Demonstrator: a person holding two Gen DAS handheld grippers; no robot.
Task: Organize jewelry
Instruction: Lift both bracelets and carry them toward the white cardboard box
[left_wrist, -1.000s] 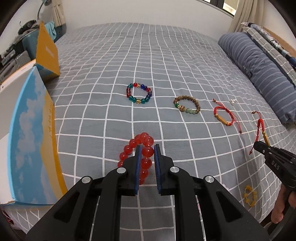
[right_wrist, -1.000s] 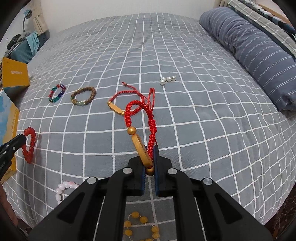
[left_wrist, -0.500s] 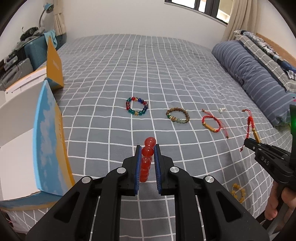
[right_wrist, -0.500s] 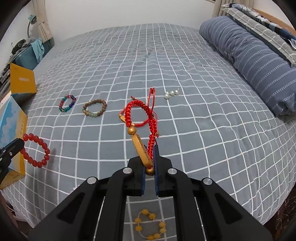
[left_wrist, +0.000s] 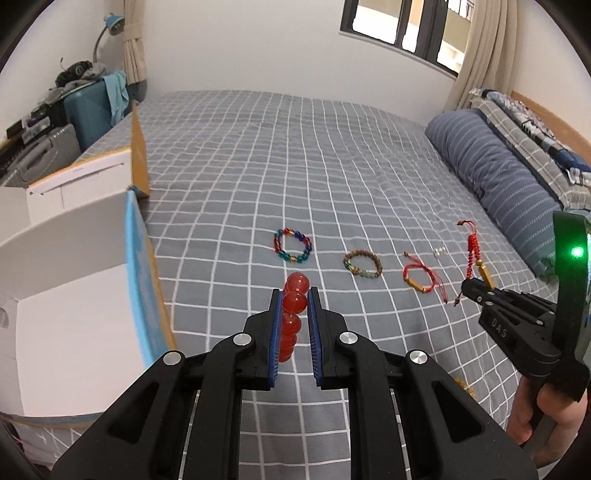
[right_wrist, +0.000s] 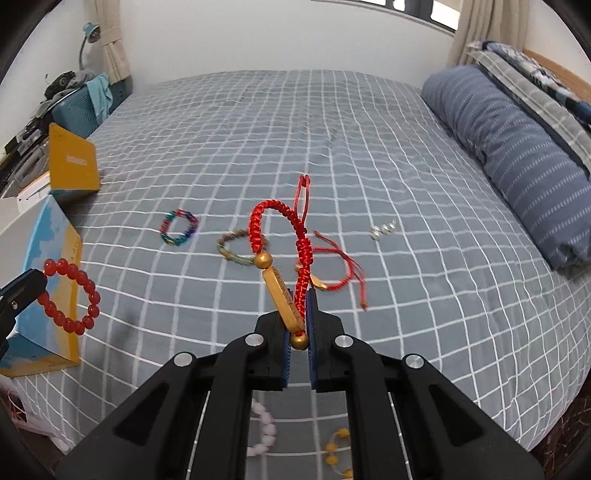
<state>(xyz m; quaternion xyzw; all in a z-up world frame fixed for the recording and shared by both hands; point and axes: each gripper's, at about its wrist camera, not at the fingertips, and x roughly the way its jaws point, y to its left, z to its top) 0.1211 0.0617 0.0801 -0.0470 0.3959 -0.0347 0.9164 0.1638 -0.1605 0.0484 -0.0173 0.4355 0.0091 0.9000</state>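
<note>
Jewelry held in both grippers above the bed

Jewelry is spread on the grey checked bed (left_wrist: 332, 166), and two pieces are lifted off it. The red bead bracelet (left_wrist: 293, 310) is clamped between the narrow jaws of the left gripper (left_wrist: 294, 295) and is seen in the right wrist view hanging beside the blue and yellow box (right_wrist: 55, 295). The red cord bracelet (right_wrist: 295, 254) with its gold bar is pinched in the right gripper (right_wrist: 298, 299), whose jaws are closed tightly on it; its loop stands up above the fingertips. On the bed are left the multicoloured bead bracelet (left_wrist: 293, 245), the brown bead bracelet (left_wrist: 362, 264), a second red cord bracelet (left_wrist: 421, 277) and small pearl pieces (right_wrist: 383, 230). A pink bead bracelet (right_wrist: 264, 428) and a yellow bead bracelet (right_wrist: 338, 454) are lying near the bed edge, partly hidden by the right gripper. A striped pillow (left_wrist: 498, 177) is lying at the right side.
</note>
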